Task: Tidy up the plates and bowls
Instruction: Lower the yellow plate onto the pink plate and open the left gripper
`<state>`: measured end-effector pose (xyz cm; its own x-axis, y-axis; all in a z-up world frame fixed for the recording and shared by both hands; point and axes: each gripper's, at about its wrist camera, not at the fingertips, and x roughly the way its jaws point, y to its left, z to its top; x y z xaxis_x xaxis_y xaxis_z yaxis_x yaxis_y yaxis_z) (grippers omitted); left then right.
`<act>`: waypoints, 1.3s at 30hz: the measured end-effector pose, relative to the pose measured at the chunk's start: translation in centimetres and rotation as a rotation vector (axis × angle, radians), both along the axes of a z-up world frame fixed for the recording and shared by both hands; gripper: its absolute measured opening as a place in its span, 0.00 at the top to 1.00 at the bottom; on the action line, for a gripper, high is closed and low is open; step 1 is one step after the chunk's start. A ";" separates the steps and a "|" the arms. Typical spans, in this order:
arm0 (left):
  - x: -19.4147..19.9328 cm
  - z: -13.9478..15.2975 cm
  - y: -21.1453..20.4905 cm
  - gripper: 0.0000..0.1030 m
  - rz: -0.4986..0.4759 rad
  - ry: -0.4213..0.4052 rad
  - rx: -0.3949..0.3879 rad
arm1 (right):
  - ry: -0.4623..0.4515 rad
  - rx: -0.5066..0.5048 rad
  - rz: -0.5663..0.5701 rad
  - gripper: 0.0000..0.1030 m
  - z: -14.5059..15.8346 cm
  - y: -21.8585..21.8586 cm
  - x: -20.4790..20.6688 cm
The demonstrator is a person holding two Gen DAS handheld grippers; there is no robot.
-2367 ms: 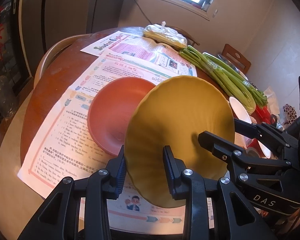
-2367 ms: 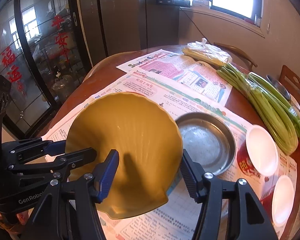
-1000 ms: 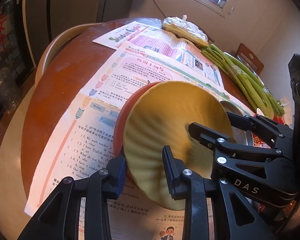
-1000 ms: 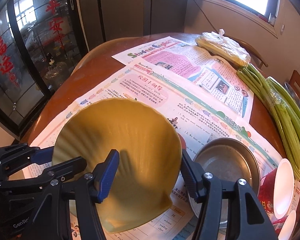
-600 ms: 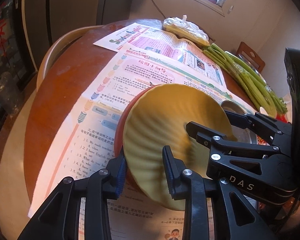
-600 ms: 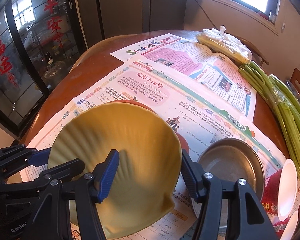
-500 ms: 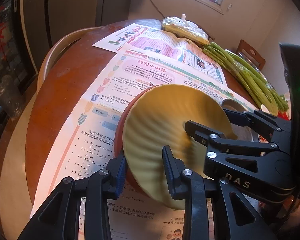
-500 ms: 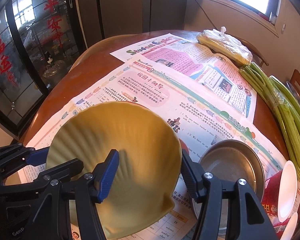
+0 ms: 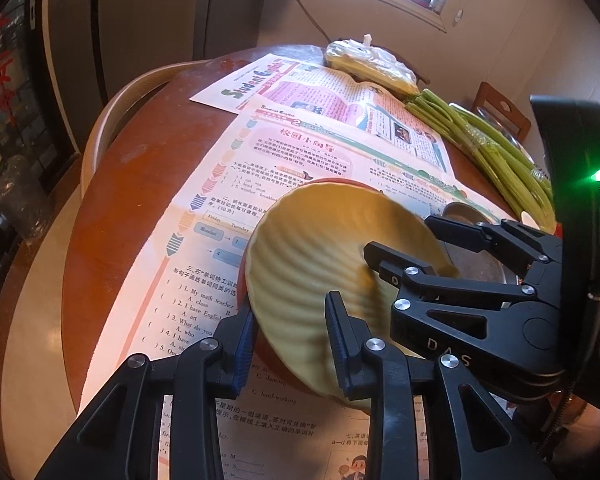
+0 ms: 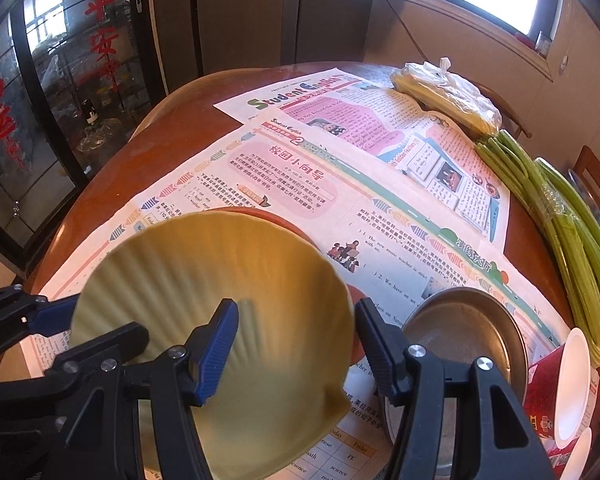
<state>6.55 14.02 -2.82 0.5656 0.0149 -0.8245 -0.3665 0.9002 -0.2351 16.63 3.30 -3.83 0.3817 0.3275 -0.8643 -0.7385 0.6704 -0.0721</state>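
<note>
A yellow shell-ribbed plate (image 9: 320,264) (image 10: 220,280) is held tilted by both grippers, just over a red plate (image 10: 272,216) (image 9: 332,181) that lies on the newspaper. The yellow plate hides most of the red one. My left gripper (image 9: 292,344) is shut on the near left rim. My right gripper (image 10: 296,344) pinches the right rim, one finger inside the plate and one outside. Each view also shows the other gripper: the right gripper (image 9: 404,240) to the right, the left gripper (image 10: 56,314) at the left edge. Whether the two plates touch I cannot tell.
A steel bowl (image 10: 468,332) sits right of the plates, with red paper cups (image 10: 548,388) beyond it. Celery stalks (image 10: 560,216) and a plastic bag (image 10: 444,96) lie at the far right. Newspaper (image 10: 300,176) covers the round wooden table (image 9: 140,184); glass cabinet doors (image 10: 40,112) stand to the left.
Both grippers have carried the yellow plate leftwards from beside the red plate to over it and lowered it. Over the last half second it has barely moved.
</note>
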 end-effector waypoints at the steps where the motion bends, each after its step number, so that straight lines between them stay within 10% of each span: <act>1: -0.1 0.1 0.1 0.67 -0.001 -0.004 -0.002 | 0.000 -0.003 0.001 0.40 0.0 0.0 0.0; 39: -0.2 -1.0 -0.1 0.65 0.032 0.027 0.082 | 0.042 0.012 -0.007 0.40 0.0 -3.8 -3.0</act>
